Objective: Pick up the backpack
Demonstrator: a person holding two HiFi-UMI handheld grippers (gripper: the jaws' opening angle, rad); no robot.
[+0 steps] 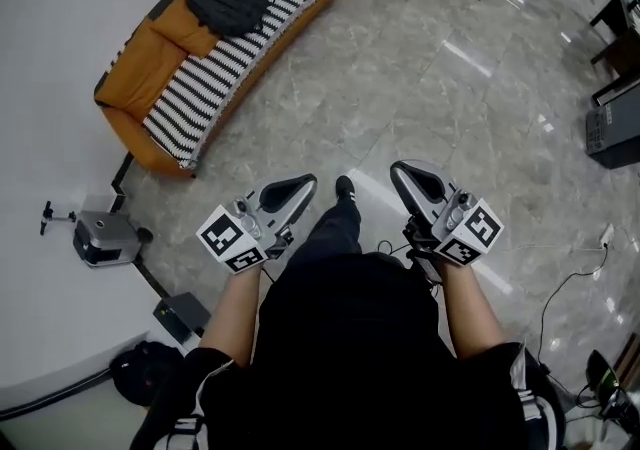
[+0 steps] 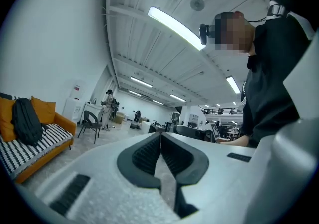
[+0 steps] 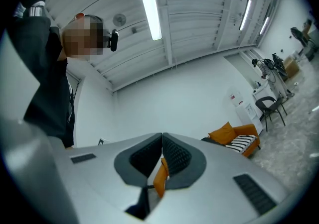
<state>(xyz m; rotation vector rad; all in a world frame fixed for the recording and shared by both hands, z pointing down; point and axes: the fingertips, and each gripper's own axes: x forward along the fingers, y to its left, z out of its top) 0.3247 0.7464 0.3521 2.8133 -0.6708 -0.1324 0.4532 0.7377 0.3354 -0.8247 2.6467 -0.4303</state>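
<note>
While the backpack lies on the orange sofa, left claw & right claw are both clenched w/ nothing btwn, well apart from it.

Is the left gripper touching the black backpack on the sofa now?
Apart. The head view shows the left gripper near the person, with floor between it and the backpack on the sofa.

The floor is polished, marble-look stone, glossy enough to mirror the ceiling lights. The sofa has smooth orange upholstery under a striped woven cover, and the backpack is dark matt cloth. The left gripper and right gripper have matt, finely grained grey plastic shells, with dark ribbed pads that look rubbery
</note>
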